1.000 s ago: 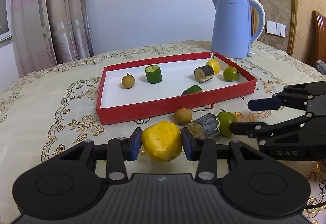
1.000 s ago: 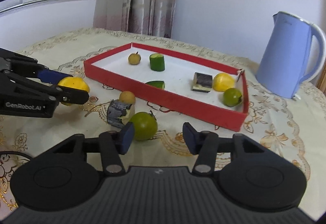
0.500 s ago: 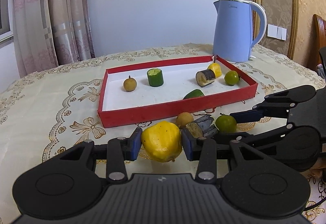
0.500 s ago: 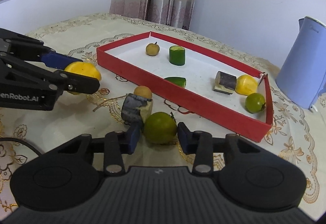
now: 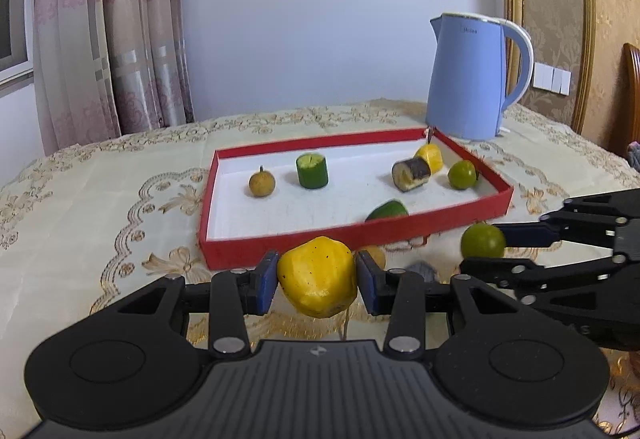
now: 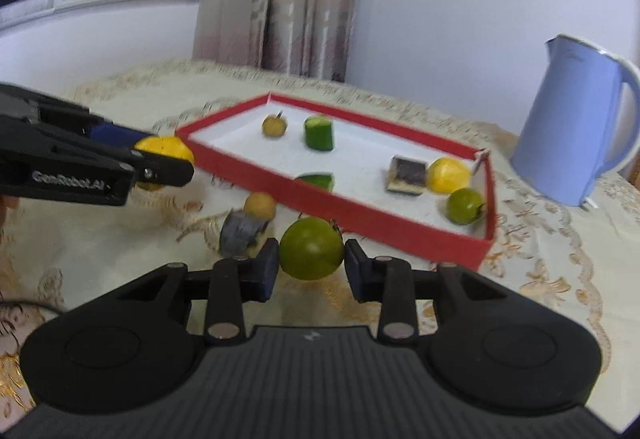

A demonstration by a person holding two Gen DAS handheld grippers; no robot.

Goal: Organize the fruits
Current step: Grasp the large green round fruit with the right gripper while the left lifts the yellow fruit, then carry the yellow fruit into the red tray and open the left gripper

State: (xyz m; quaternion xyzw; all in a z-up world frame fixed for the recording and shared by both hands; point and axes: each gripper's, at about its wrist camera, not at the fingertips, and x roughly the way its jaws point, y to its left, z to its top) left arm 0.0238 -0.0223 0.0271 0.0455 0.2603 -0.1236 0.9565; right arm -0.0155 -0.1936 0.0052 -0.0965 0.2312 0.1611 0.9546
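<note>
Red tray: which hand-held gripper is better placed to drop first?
Left, marginally. Both hold fruit, but the left hand-held gripper with its yellow fruit faces the red tray wall squarely; the right sits off its corner.

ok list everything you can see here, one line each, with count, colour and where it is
red tray: 1, red walls, white floor, mid-table
tray contents: 6; brown fruit, green cylinder piece, dark-skinned chunk, yellow fruit, green fruit, green wedge
small brown fruit: 1, on cloth before tray
grey-skinned chunk: 1, beside it
kettle: 1, blue, behind tray
tablecloth: 1, cream, gold pattern
curtains: pink, left rear
left gripper: clamping large yellow fruit
right gripper: clamping large green fruit
</note>
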